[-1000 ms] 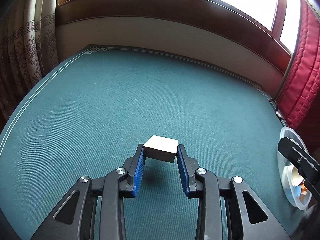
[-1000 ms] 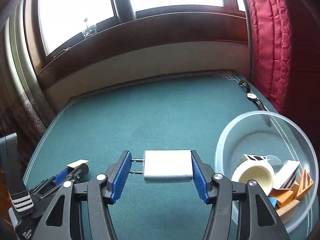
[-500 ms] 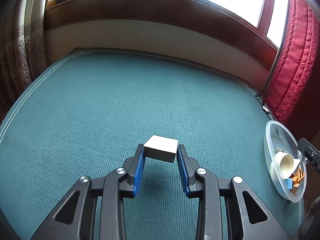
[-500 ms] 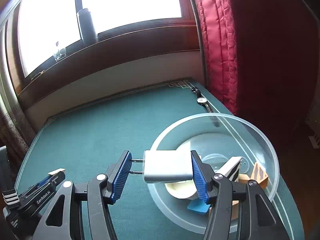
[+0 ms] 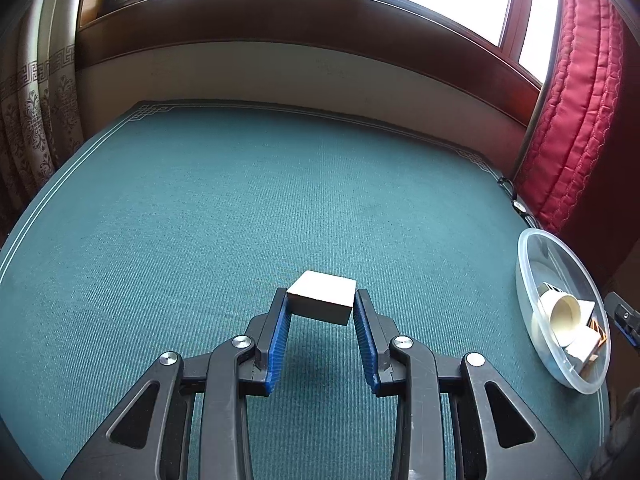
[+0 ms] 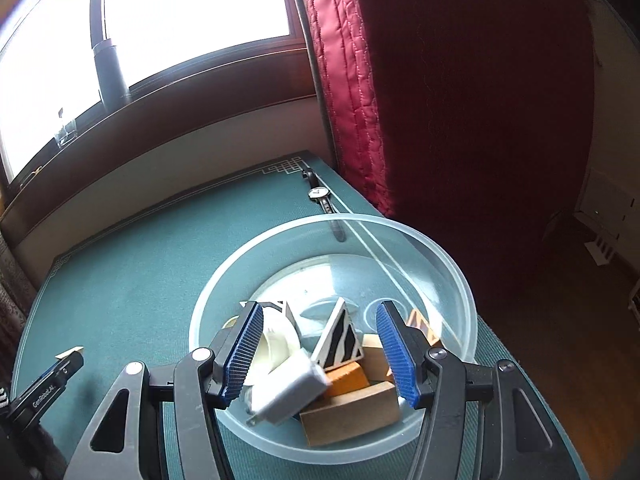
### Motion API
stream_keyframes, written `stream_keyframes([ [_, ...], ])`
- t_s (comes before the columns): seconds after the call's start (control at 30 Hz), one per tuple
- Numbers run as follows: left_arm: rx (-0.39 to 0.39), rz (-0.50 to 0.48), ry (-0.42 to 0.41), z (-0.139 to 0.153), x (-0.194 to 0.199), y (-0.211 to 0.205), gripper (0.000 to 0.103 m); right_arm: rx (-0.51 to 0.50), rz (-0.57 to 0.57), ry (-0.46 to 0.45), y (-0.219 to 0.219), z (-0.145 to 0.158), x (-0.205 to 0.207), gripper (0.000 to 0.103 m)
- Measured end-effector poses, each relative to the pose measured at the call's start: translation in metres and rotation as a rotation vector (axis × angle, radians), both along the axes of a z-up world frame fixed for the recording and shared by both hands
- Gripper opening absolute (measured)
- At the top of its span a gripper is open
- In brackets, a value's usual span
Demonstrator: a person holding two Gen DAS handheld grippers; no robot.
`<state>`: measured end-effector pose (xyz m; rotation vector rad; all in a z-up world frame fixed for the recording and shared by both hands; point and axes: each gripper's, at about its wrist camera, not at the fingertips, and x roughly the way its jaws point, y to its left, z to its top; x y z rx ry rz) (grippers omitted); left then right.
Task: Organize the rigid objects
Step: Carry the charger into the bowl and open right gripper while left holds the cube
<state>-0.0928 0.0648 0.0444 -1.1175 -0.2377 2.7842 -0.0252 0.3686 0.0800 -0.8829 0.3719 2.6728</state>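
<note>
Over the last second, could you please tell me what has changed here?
The right gripper carried the white charger over the clear bowl and let go: its jaws now stand open and the charger lies among the blocks inside. The left gripper stayed shut on the wooden block above the table.

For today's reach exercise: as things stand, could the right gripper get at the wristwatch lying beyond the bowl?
Probably yes. The right gripper is open and empty over the clear bowl; the wristwatch lies uncovered on the green table beyond the rim, with nothing between.
</note>
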Motion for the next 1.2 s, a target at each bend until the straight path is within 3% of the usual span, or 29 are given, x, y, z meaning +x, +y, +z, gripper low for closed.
stream_keyframes([
  [0.8, -0.057, -0.097, 0.034, 0.007, 0.022, 0.039, 0.033, 0.0, -0.014, -0.032, 0.001, -0.02, 0.057, 0.065],
  [1.2, -0.118, -0.135, 0.043, 0.016, 0.032, 0.067, 0.033, -0.056, 0.015, -0.075, 0.0, -0.041, 0.072, 0.066],
])
